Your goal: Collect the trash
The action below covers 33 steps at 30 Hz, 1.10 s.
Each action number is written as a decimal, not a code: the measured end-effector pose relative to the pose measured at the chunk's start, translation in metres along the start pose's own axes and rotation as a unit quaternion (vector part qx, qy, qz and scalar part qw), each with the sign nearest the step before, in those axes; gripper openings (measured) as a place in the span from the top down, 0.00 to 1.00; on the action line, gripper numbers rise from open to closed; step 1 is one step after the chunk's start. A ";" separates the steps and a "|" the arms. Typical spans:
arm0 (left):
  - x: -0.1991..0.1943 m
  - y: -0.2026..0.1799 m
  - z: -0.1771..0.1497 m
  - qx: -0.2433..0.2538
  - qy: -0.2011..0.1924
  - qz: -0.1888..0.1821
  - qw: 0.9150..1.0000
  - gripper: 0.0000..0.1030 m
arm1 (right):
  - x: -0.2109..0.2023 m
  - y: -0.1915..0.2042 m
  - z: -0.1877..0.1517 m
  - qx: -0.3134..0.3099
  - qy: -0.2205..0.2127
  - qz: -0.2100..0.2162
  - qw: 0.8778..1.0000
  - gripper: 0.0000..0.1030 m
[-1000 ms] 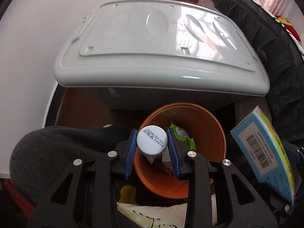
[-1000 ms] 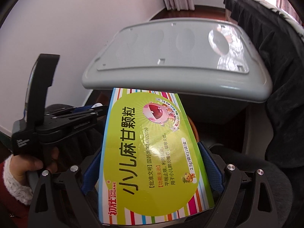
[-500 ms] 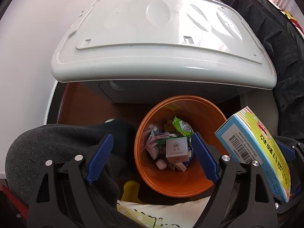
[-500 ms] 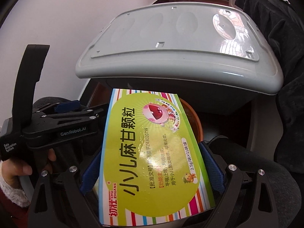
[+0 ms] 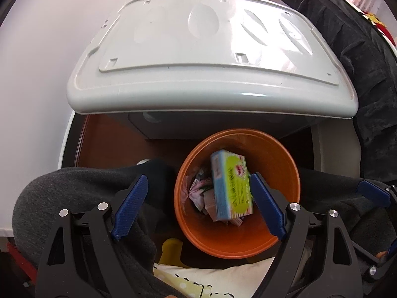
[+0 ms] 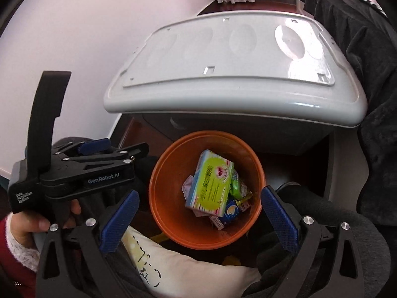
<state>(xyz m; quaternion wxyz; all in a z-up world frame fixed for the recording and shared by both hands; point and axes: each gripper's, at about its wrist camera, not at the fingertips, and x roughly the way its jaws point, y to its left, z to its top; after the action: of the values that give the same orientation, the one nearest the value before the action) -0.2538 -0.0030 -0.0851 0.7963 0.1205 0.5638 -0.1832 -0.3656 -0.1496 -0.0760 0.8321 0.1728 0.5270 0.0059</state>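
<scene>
An orange bin [image 5: 285,171] [image 6: 158,181] stands on the floor below me, holding wrappers and small boxes. A green and blue medicine box [image 5: 230,188] [image 6: 211,186] lies on top of the trash inside it. My left gripper [image 5: 198,206] is open and empty above the bin's near left side. My right gripper [image 6: 198,221] is open and empty above the bin's near rim. The left gripper's body also shows at the left of the right wrist view [image 6: 99,173].
A pale grey plastic table top [image 5: 211,62] [image 6: 235,74] overhangs the bin's far side. My grey-trousered legs [image 5: 74,198] flank the bin. A black cloth [image 5: 359,62] hangs at the right. A white slipper [image 6: 186,273] is below the bin.
My left gripper opened and dropped the white-capped bottle into the bin. Then my right gripper opened and the medicine box fell into the bin.
</scene>
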 end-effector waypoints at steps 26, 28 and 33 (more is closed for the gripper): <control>-0.133 0.008 0.104 -0.029 -0.302 0.031 0.952 0.10 | -0.103 0.020 0.136 -0.021 -0.313 -0.162 0.936 0.05; -0.132 0.012 0.109 -0.037 -0.307 0.045 0.950 0.10 | -0.105 0.020 0.142 -0.023 -0.319 -0.169 0.932 0.05; -0.134 0.021 0.115 -0.046 -0.316 0.050 0.946 0.10 | -0.103 0.014 0.148 -0.018 -0.323 -0.173 0.930 0.05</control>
<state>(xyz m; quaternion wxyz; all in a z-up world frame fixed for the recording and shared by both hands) -0.1863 -0.0095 0.0790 0.9465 0.0477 0.2839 -0.1456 -0.2785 -0.1979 0.0752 0.9485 0.0567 0.2510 -0.1847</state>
